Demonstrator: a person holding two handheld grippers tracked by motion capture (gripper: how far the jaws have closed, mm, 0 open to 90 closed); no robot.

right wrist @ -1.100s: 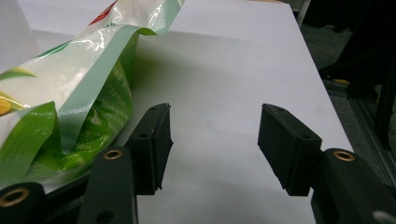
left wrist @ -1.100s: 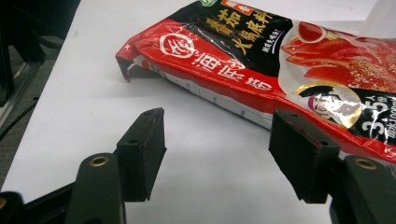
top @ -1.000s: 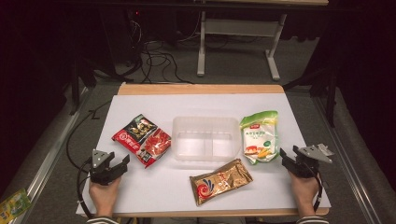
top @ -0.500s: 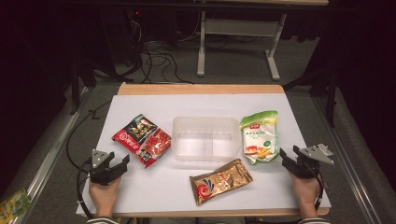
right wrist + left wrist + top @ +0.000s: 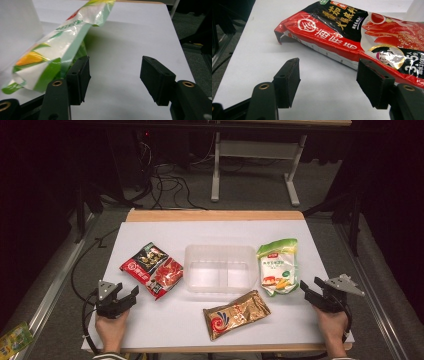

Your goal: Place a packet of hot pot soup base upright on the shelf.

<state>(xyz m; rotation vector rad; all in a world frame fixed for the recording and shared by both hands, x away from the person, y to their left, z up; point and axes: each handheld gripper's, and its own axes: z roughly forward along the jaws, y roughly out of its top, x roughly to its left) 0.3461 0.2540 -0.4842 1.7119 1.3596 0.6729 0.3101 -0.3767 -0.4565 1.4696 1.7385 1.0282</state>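
A clear plastic container [image 5: 220, 267] sits in the middle of the white table top [image 5: 210, 232]. Left of it lies a red and black packet [image 5: 152, 270], right of it a green and white packet [image 5: 277, 267], and in front of it a gold packet [image 5: 236, 314]. My left gripper [image 5: 127, 290] rests near the front left, open and empty, its jaws aimed at the red packet [image 5: 362, 32] just ahead of the left gripper [image 5: 328, 65]. My right gripper [image 5: 311, 286] stands open beside the green packet [image 5: 57, 47], whose edge lies against the outside of the right gripper's [image 5: 115, 61] left jaw.
The container's wall shows at the upper right [image 5: 415, 10] in the left gripper view and at the upper left [image 5: 17, 25] in the right gripper view. Beyond the table are floor cables [image 5: 165, 185] and a desk frame [image 5: 216, 165]. A small green packet [image 5: 12, 337] lies on the floor, lower left.
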